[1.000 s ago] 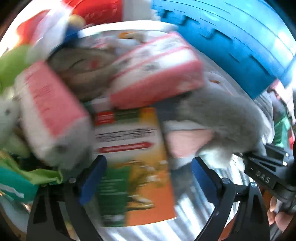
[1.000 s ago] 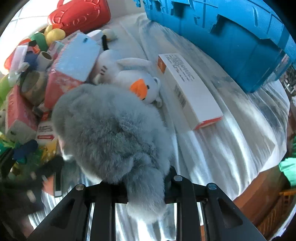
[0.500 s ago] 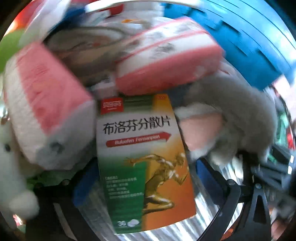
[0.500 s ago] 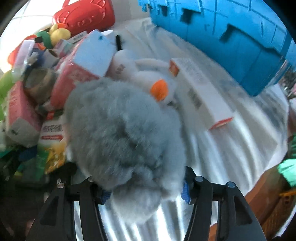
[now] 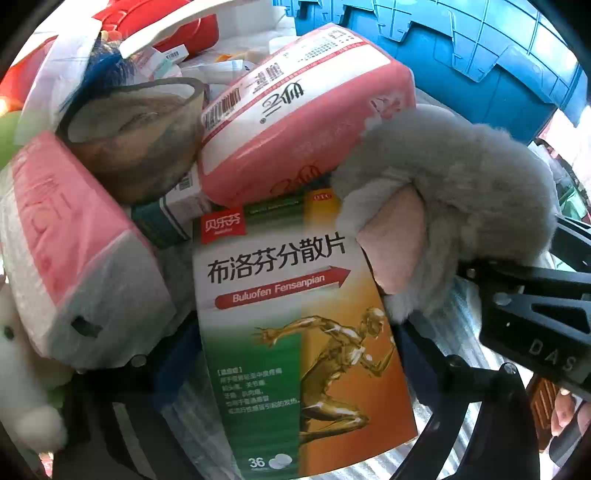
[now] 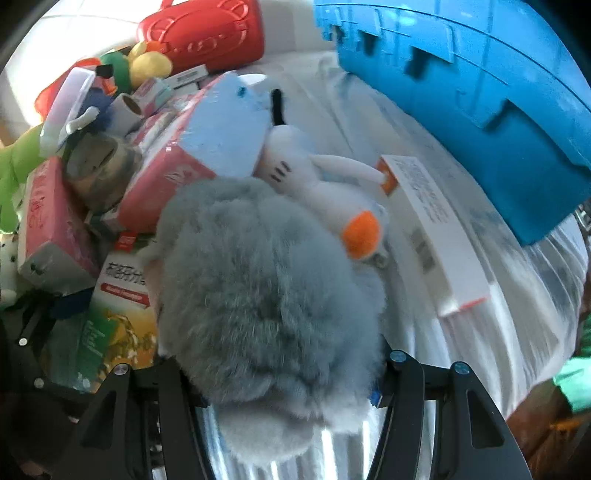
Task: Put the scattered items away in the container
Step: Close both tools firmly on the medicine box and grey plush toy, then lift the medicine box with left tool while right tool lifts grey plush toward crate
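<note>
left wrist view: left hand-held gripper (image 5: 295, 365) spread wide, blue-padded fingers (image 5: 173, 354) at either side of the green-and-orange medicine box (image 5: 299, 354); cannot tell whether the pads touch it. box lies flat, its 12 o'clock end tucked under a pink tissue pack (image 5: 303, 122). second pink tissue pack (image 5: 70, 251) at 9 o'clock, brown tape roll (image 5: 136, 136) at 11 o'clock. grey plush toy (image 5: 465, 206) at 2 o'clock, touching the box edge. right wrist view: right hand-held gripper (image 6: 288, 384) with jaws apart around the grey plush toy (image 6: 266, 295), fur bulging between them; firm grip not discernible. white plush duck (image 6: 332, 192) touches the toy at 1 o'clock; long white carton (image 6: 432, 229) at 2 o'clock on the striped cloth (image 6: 517, 332). blue container (image 6: 480, 85) at 1 o'clock, apart from the toy. red bag (image 6: 207, 33) at 11 o'clock.
</note>
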{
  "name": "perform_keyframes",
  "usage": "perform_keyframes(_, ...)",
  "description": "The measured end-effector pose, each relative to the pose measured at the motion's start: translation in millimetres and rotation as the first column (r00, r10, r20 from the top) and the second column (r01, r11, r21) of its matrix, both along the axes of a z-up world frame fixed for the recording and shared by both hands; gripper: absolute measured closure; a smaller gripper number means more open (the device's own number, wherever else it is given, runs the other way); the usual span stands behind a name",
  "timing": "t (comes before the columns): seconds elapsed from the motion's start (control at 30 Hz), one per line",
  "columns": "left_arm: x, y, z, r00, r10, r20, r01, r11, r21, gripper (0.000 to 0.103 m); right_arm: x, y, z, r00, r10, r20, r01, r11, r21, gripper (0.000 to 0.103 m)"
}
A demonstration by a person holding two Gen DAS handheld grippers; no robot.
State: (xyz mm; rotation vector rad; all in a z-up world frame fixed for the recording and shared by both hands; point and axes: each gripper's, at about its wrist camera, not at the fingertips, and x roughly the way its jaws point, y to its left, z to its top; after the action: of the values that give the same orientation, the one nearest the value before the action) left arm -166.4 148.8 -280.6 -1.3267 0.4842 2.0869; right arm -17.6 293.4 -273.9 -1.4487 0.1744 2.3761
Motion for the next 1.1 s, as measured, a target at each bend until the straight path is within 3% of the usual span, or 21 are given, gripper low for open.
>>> perform_keyframes(0.03, 0.2, -1.4, 0.5, 1.000, 0.006, -0.002, -0.006, 1.000, 0.003, 0.005, 2.1, -2.5, 0.0, 1.000, 0.011, 0.008, -0.011, 1.000, -0.006, 0.034)
perform_keyframes(0.07, 0.3, -2.2, 0.8, 1.000, 0.011, -0.004, -0.011, 1.000, 0.004, 0.005, 4.0, -4.5, 0.2, 1.000, 0.015, 0.011, -0.015, 1.000, -0.004, 0.017)
perform_keyframes(0.1, 0.4, -2.7, 1.2, 1.000, 0.017, -0.004, -0.017, 1.000, 0.005, 0.005, 6.3, -5.9, 1.4, 1.000, 0.011, 0.005, -0.011, 1.000, -0.001, 0.011)
perform_keyframes(0.27, 1.8, -1.9, 3.5, 0.998, 0.058, 0.002, -0.058, 0.998, 0.001, 0.005, -13.0, -10.9, 7.9, 0.998, 0.028, -0.058, -0.033, 0.996, -0.080, 0.009)
perform_keyframes(0.3, 2.3, -2.0, 4.0, 0.998, 0.070, 0.003, -0.070, 0.998, 0.000, 0.005, -24.1, -7.7, 10.1, 0.997, 0.036, -0.064, -0.041, 0.996, -0.085, 0.011)
perform_keyframes(0.33, 2.9, -2.1, 4.4, 0.996, 0.084, 0.005, -0.084, 0.996, -0.001, 0.005, -29.6, -8.0, 11.0, 0.997, 0.047, -0.065, -0.052, 0.995, -0.087, 0.026)
perform_keyframes(0.37, 3.7, -2.0, 4.8, 0.995, 0.098, 0.005, -0.098, 0.995, -0.002, 0.005, -33.6, -10.6, 9.4, 0.997, 0.060, -0.051, -0.064, 0.994, -0.087, 0.054)
perform_keyframes(0.4, 4.2, -1.7, 5.2, 0.994, 0.108, 0.005, -0.108, 0.994, -0.002, 0.005, -51.3, -9.8, 5.5, 0.998, 0.063, -0.029, -0.065, 0.994, -0.092, 0.062)
perform_keyframes(0.53, 4.5, 0.4, 6.9, 0.990, 0.143, 0.011, -0.143, 0.990, -0.006, 0.005, -113.4, 8.2, -23.5, 0.998, 0.052, 0.024, -0.049, 0.994, -0.102, 0.062)
perform_keyframes(0.9, 7.5, 10.0, 10.2, 0.985, 0.172, 0.010, -0.172, 0.985, -0.011, 0.004, -115.0, 16.6, -24.6, 0.998, 0.039, -0.040, -0.046, 0.980, -0.194, 0.054)
perform_keyframes(0.93, 8.9, 10.9, 11.0, 0.985, 0.175, 0.006, -0.175, 0.985, -0.007, 0.006, -115.3, 15.7, -24.8, 0.998, 0.042, -0.035, -0.048, 0.980, -0.192, 0.055)
perform_keyframes(1.0, 12.2, 13.0, 12.2, 0.983, 0.183, 0.006, -0.182, 0.983, -0.008, 0.008, -124.7, 12.5, -23.4, 0.999, 0.039, -0.010, -0.040, 0.989, -0.146, 0.068)
perform_keyframes(1.1, 23.0, 15.3, 19.1, 0.981, 0.193, 0.012, -0.193, 0.981, 0.008, 0.008, -117.9, 2.7, -18.4, 0.998, 0.051, -0.021, -0.053, 0.993, -0.101, 0.073)
